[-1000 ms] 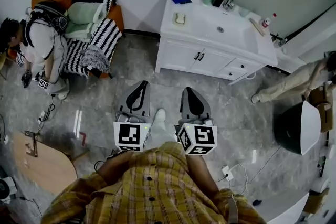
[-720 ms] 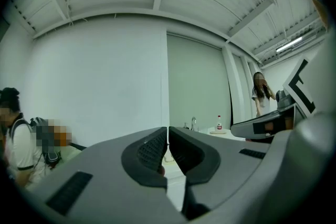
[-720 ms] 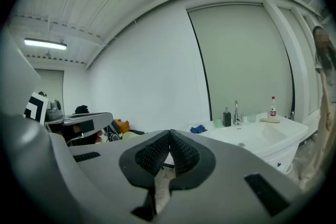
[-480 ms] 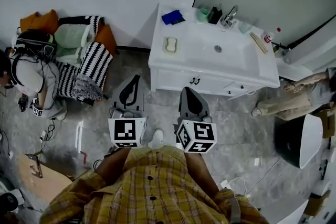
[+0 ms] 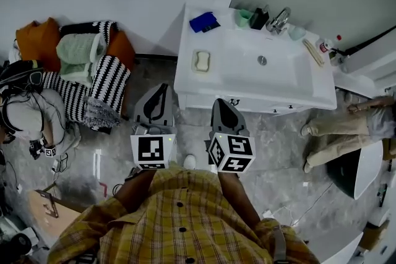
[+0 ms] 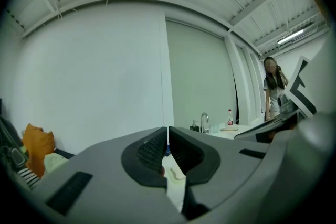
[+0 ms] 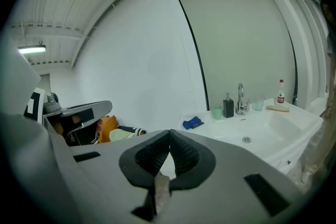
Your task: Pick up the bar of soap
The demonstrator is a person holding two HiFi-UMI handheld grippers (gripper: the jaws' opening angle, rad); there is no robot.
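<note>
Bar of soap [image 5: 201, 60], near counter's [image 5: 197, 82] left edge

1. Ahead of you stands a white vanity [image 5: 235, 80] with a basin sunk in its top.
2. On its left end lies the soap [image 5: 200, 60], with a blue cloth [image 5: 203, 22] behind it at the back corner.
3. Along the back edge you have a green cup [image 5: 243, 18], a dark dispenser [image 5: 258, 17] and the faucet [image 5: 279, 20].
4. At the right end stands a red-capped bottle [image 5: 326, 44].
5. The vanity rests on a grey floor [image 5: 278, 145]; to your left, cushions [image 5: 93, 65] are heaped against the wall.
</note>
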